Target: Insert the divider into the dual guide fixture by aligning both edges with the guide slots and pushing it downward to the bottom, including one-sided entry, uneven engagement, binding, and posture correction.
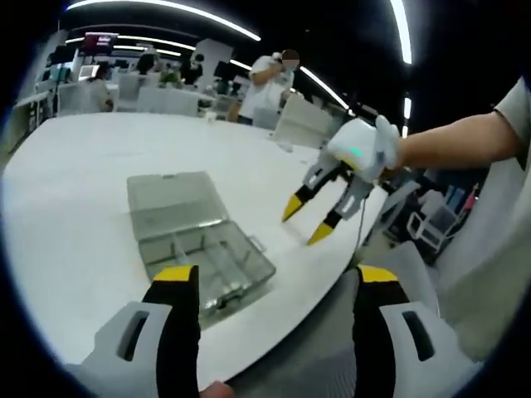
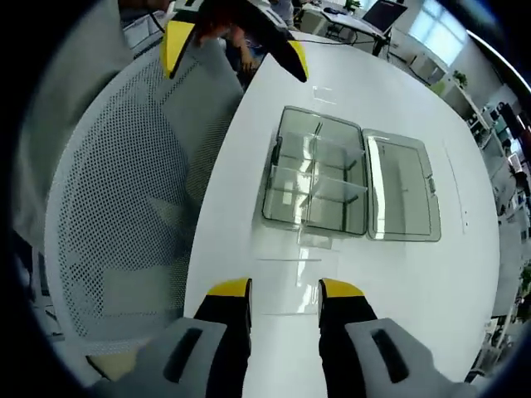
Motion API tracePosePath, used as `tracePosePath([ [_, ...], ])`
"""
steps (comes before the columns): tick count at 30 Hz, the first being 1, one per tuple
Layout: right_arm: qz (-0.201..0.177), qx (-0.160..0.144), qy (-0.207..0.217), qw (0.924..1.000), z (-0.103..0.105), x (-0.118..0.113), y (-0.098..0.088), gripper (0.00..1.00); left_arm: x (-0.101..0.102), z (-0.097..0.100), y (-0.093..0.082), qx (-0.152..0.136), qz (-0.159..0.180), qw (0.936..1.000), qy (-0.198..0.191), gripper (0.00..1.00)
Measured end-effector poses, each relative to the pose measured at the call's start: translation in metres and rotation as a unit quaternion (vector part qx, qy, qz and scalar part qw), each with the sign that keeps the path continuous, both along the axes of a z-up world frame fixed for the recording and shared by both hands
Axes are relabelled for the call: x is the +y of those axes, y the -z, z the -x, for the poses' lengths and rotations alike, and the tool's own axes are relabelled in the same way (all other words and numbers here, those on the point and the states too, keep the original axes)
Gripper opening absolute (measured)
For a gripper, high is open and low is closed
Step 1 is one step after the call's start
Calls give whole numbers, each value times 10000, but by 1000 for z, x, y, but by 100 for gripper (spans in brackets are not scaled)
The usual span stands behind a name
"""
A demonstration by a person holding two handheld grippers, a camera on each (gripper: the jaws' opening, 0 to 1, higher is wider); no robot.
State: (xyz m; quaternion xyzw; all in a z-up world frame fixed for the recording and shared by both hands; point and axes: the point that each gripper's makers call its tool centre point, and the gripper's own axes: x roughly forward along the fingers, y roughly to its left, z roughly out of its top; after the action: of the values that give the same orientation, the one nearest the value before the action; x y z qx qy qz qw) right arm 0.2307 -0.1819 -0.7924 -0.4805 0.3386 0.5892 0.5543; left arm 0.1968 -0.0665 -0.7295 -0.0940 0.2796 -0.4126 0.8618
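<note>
In the left gripper view, the left hand-held gripper (image 1: pixel 274 290) has its jaws spread wide with nothing between them, low over the near edge of the white counter (image 1: pixel 75 182). A clear plastic box (image 1: pixel 199 240) lies open ahead of it, lid flat behind the tray and partitions inside. To the right, the right hand-held gripper (image 1: pixel 309 222) hangs over the counter, jaws apart and empty, held by a person's hand (image 1: pixel 390 149). A mesh chair (image 1: pixel 332 332) sits just under the counter edge.

In the right gripper view, the right hand-held gripper (image 2: pixel 284 288) is open and empty above the counter (image 2: pixel 390 99). Just ahead lies what seems to be the divider (image 2: pixel 290 257), a thin clear sheet flat on the counter beside the box (image 2: pixel 319 178); its outline is faint. The left hand-held gripper (image 2: pixel 232 37) shows at the top, beyond the mesh chair (image 2: pixel 116 207).

The step in hand looks like picking up the divider. Being flat and slippery, it is best pinched by one edge, lifted upright, then steadied from both sides so both edges enter the slots together.
</note>
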Motion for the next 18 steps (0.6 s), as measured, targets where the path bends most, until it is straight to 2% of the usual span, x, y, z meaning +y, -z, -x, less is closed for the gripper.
tracePosePath([
  [7,-114,-81,-129,9998,5,21,-9,26,-13,-6,2,232,201,9995,76,64],
  [10,-141,-118,-167,9997,6,27,-13,26,-18,-9,2,299,286,9991,113,58],
  [18,-205,-195,-300,9991,9,39,-19,26,-37,-17,9,827,729,9939,71,48],
])
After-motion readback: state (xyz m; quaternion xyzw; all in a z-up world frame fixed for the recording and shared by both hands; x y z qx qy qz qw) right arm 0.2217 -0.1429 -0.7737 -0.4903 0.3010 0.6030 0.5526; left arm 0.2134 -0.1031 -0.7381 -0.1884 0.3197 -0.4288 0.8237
